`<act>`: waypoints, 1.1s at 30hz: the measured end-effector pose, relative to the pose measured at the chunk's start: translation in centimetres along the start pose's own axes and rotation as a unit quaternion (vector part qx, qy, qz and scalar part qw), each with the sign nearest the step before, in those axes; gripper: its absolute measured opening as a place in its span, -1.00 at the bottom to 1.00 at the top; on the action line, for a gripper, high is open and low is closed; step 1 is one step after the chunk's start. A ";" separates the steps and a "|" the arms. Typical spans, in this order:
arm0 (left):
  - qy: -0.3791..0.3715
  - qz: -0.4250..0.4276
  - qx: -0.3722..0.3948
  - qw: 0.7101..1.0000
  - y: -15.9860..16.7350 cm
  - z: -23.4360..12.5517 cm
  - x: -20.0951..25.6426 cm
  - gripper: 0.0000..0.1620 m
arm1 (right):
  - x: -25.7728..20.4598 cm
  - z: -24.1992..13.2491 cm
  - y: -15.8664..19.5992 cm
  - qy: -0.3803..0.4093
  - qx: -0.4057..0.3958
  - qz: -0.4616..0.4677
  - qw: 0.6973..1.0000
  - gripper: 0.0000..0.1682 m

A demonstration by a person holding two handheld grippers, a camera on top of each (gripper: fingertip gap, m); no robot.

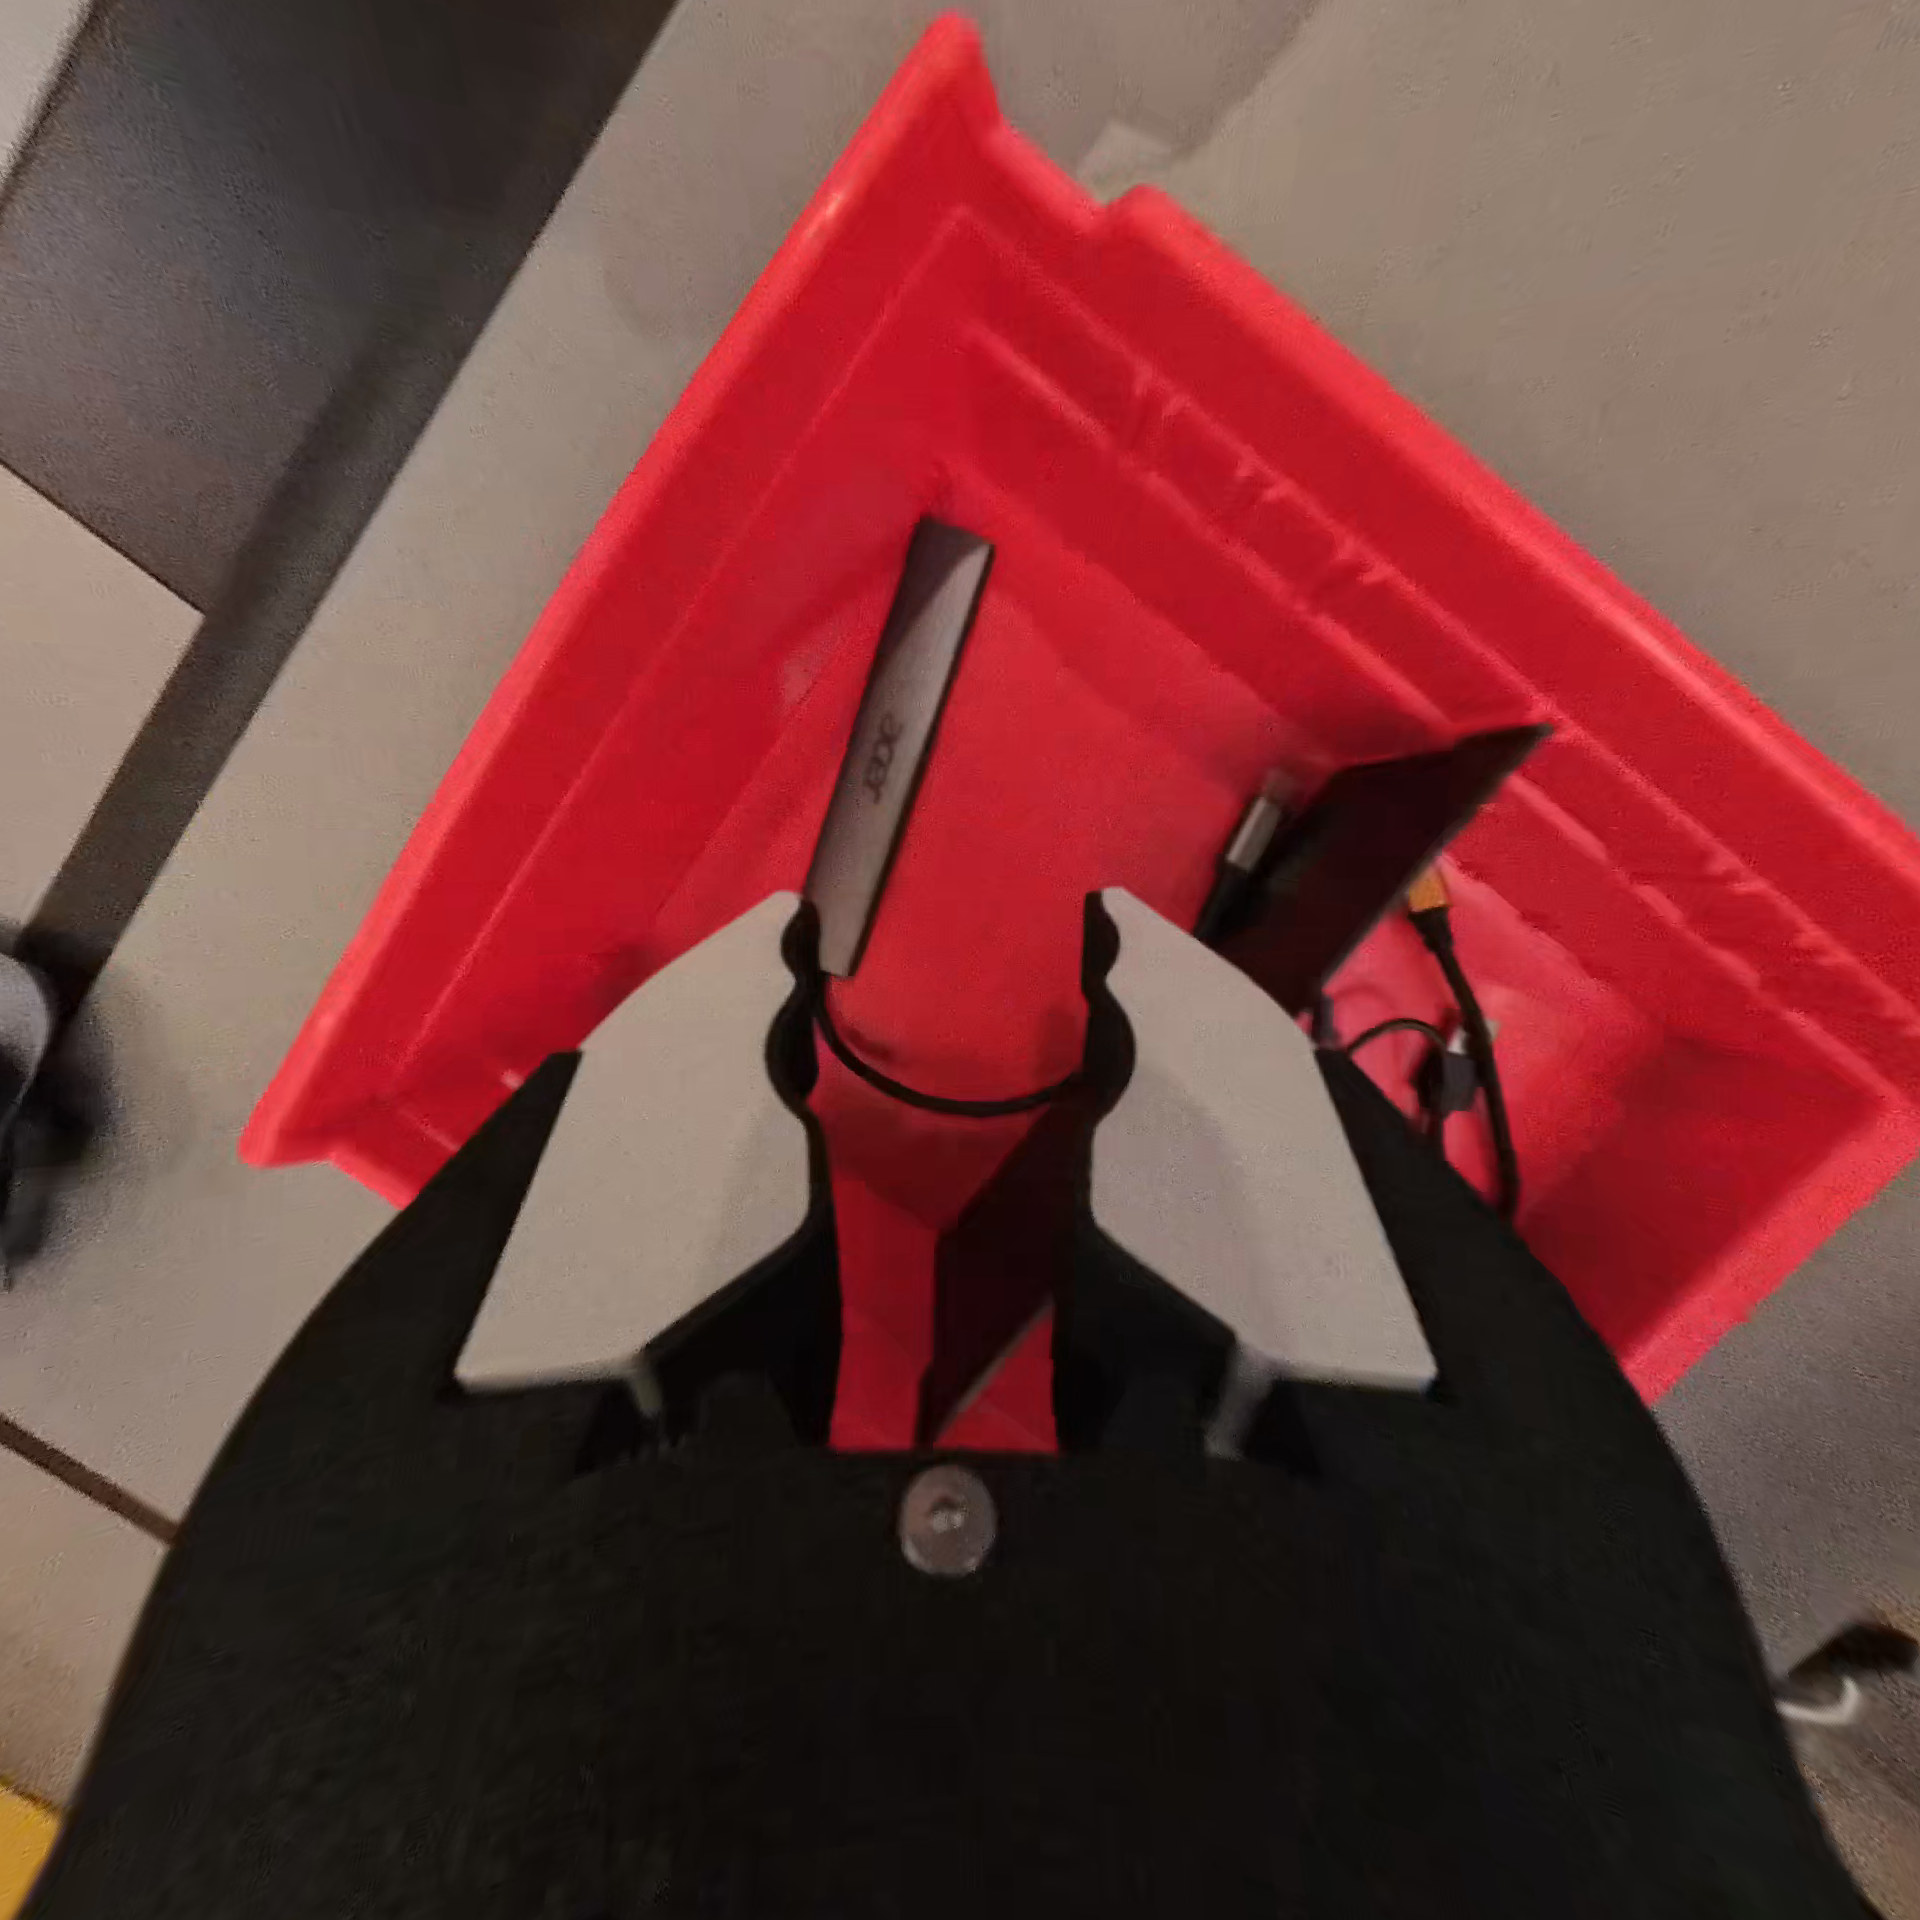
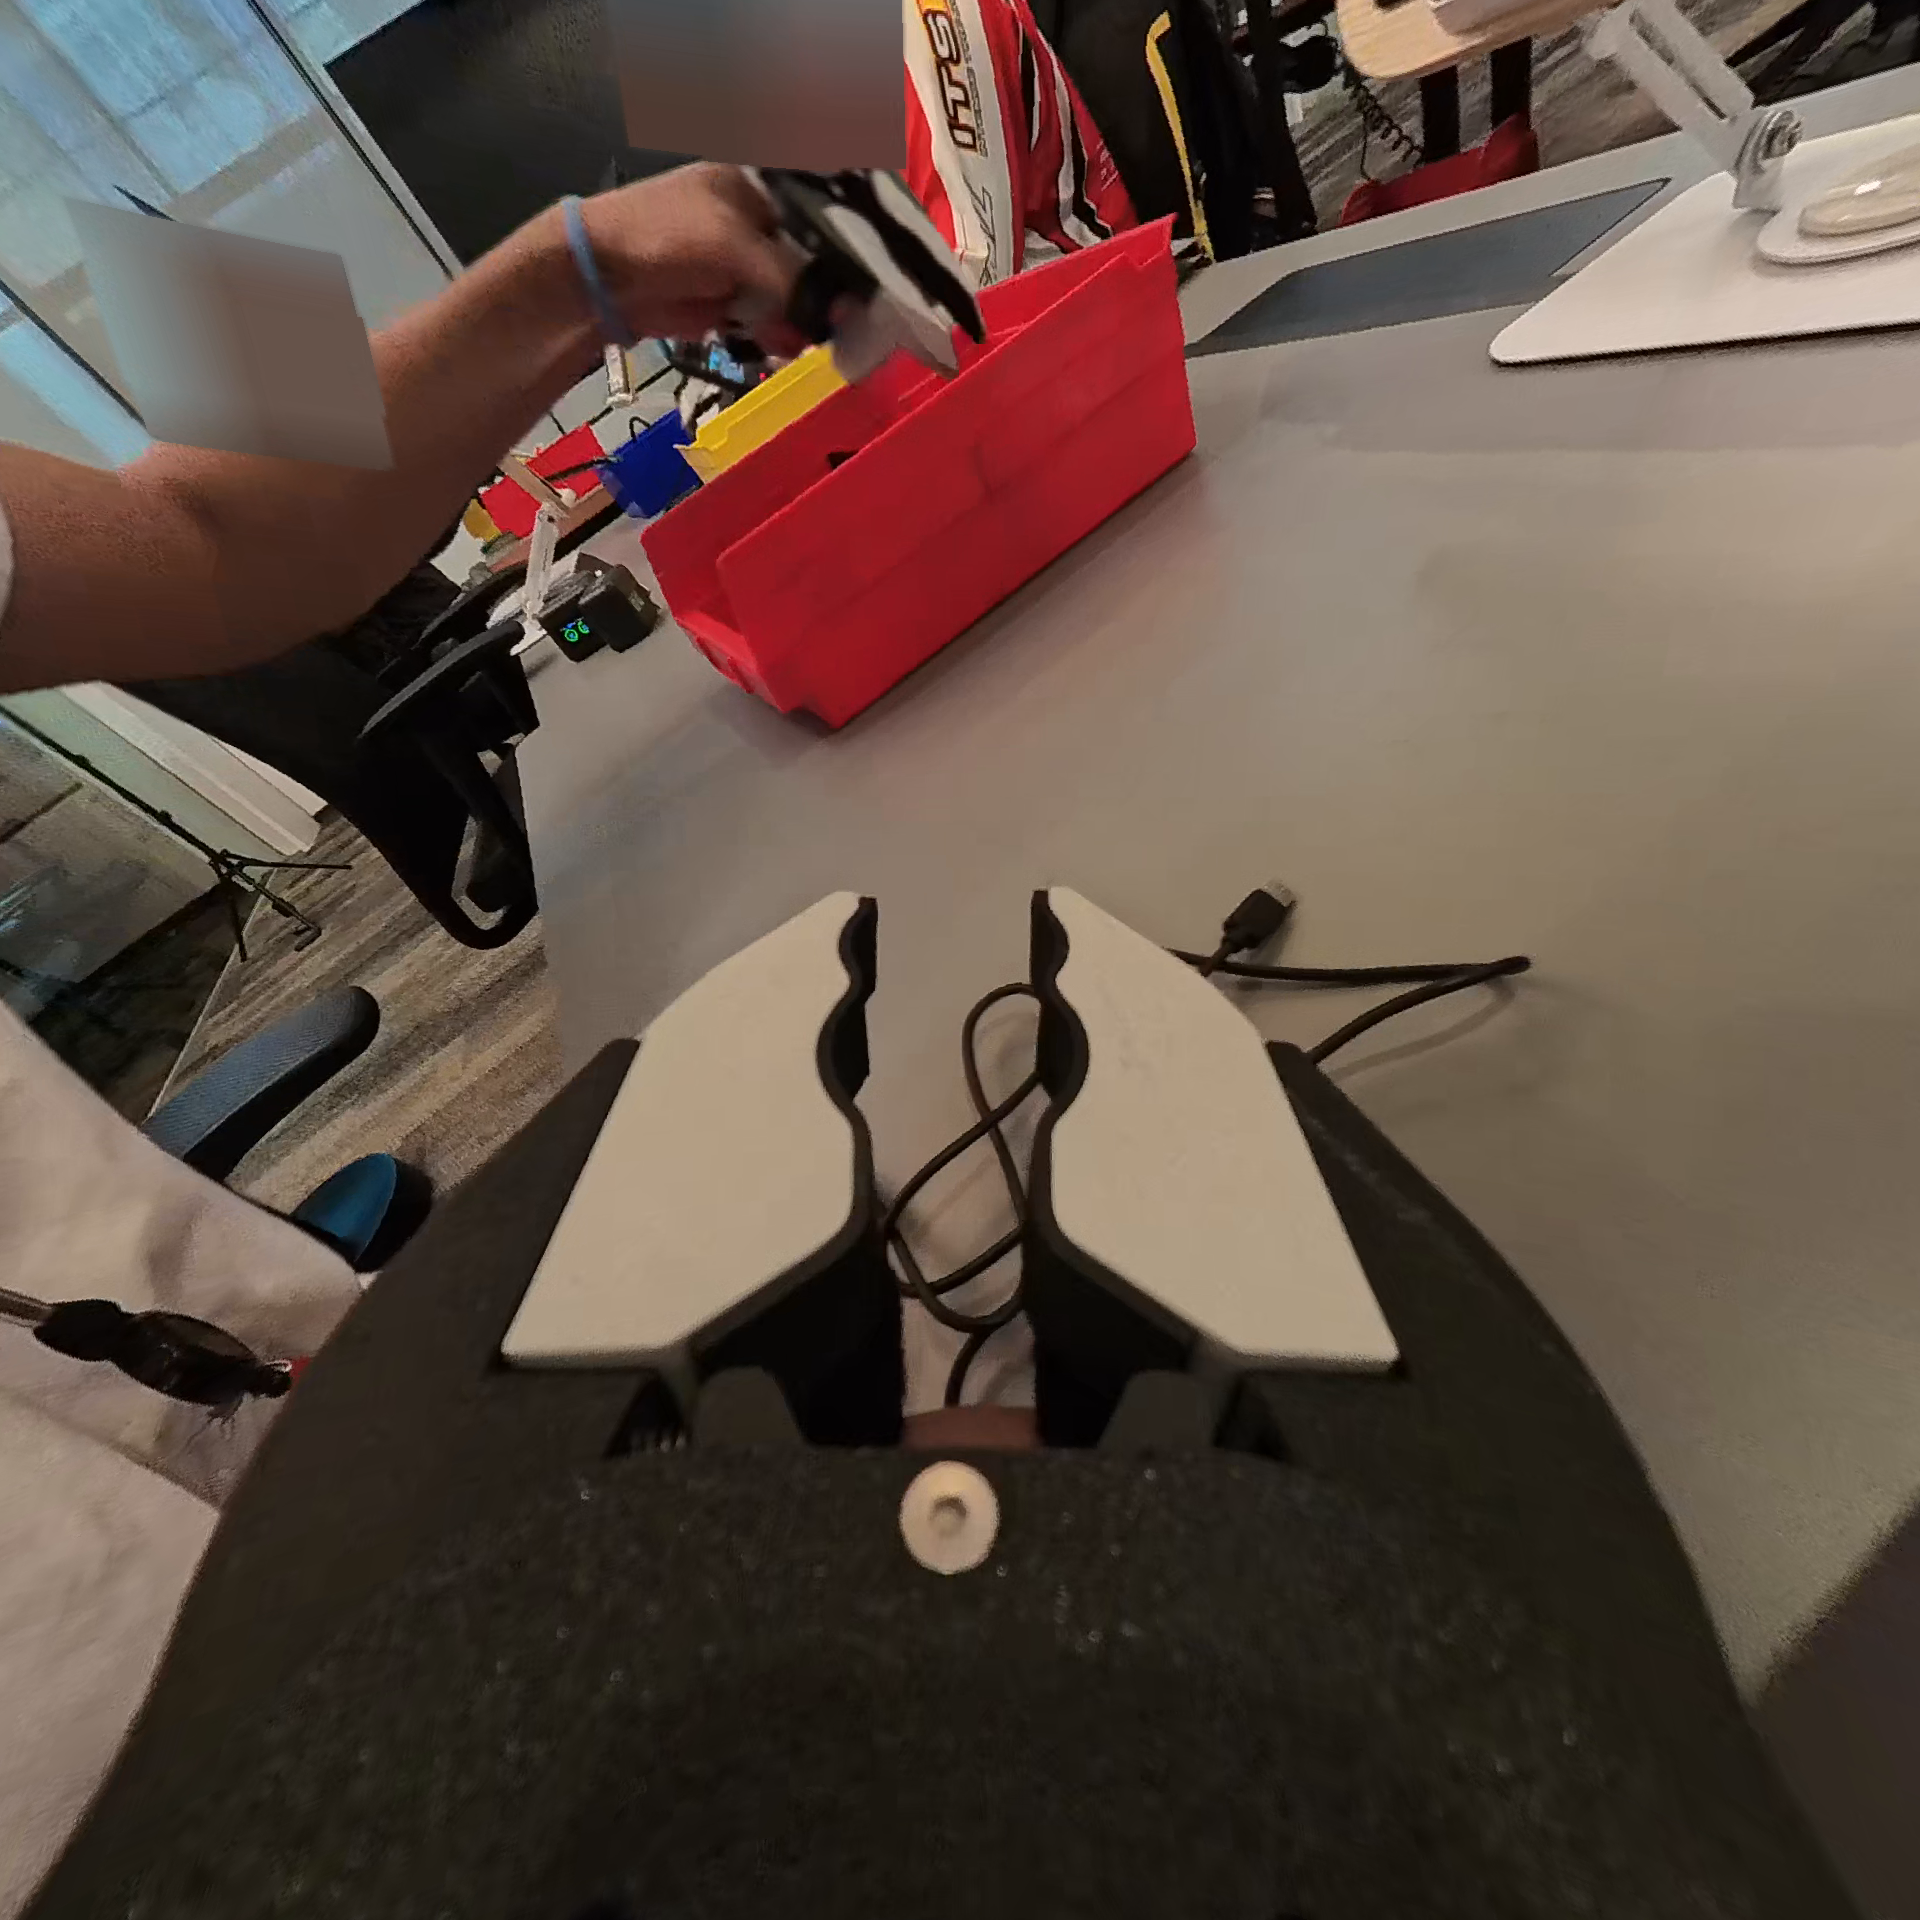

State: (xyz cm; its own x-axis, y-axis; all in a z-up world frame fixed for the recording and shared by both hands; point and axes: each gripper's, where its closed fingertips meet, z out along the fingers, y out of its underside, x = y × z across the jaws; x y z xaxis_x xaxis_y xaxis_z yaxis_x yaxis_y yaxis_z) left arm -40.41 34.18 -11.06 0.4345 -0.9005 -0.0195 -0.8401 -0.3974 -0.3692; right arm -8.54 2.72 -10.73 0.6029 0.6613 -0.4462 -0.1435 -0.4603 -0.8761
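Left tongs (image 1: 943,914) are released, hovering over the red bin (image 1: 727,644) — a grey hub (image 1: 899,748) leans in its far left corner, its thin cord (image 1: 935,1096) looping between the fingers. Right tongs (image 2: 954,904) are released above the grey surface (image 2: 1455,675) — a black cable (image 2: 997,1122) lies coiled between them, its plug (image 2: 1257,920) to the right.

The red bin (image 1: 1195,499) is viewed steeply from close above by the left wrist view; from low over the tabletop (image 2: 1455,675), it is seen farther off by the right.
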 end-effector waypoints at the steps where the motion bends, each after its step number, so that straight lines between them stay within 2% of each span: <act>1: 0.011 0.002 -0.025 1.000 0.1 1.5 -0.7 -0.41 | 0.2 -0.1 -0.1 0.001 0.002 0.002 1.000 -0.67; 5: 0.041 0.050 -0.126 0.990 2.0 5.8 -1.2 -0.41 | 0.6 -0.5 -0.4 0.003 0.013 0.014 1.000 -0.67; 8: -0.006 0.083 -0.172 0.982 3.1 7.2 -2.4 -0.42 | 0.8 -0.9 -0.6 0.002 0.022 0.022 1.000 -0.67; 10: -0.004 0.086 -0.188 0.978 3.4 7.5 -2.2 -0.55 | 0.8 -1.0 -0.8 -0.001 0.025 0.027 0.999 -0.67; 14: -0.006 0.100 -0.184 0.978 3.4 7.5 -1.6 -0.70 | 0.4 -1.0 -0.9 -0.014 0.030 0.036 0.999 -0.67; 18: -0.066 0.150 -0.177 0.971 3.3 6.9 -1.9 -0.72 | -0.3 -0.7 -0.7 -0.020 0.025 0.031 0.999 -0.67; 21: -0.132 0.162 -0.119 0.971 1.4 4.5 -2.1 -0.72 | -0.5 -0.6 -0.4 -0.016 0.018 0.019 1.000 -0.67; 23: -0.196 0.178 -0.069 0.962 -0.5 1.6 -2.1 -0.72 | -0.7 -0.6 -0.4 -0.013 0.016 0.013 1.000 -0.67; 25: -0.280 0.209 -0.036 0.936 -2.3 -2.4 -1.8 -0.72 | -0.8 -0.6 -0.3 -0.010 0.015 0.007 1.000 -0.67; 28: -0.423 0.273 -0.003 0.864 -5.0 -9.3 0.2 -0.72 | -1.3 -0.5 -0.3 -0.008 0.014 -0.006 1.000 -0.67; 31: -0.528 0.325 0.048 0.783 -7.9 -15.3 4.9 -0.73 | -2.0 -0.2 -0.3 -0.011 0.015 -0.021 1.000 -0.67; 33: -0.558 0.351 0.081 0.747 -9.5 -17.5 9.0 -0.72 | -2.7 0.0 -0.5 -0.016 0.022 -0.037 0.999 -0.67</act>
State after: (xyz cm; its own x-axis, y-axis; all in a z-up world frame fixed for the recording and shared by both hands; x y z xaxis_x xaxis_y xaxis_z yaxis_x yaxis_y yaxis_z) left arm -34.21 26.71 8.49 -0.0187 -0.1325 -0.9910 -0.9771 0.2127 -0.0100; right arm -10.11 1.12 -9.10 0.5886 0.7106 -0.3856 -0.1352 -0.3838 -0.9135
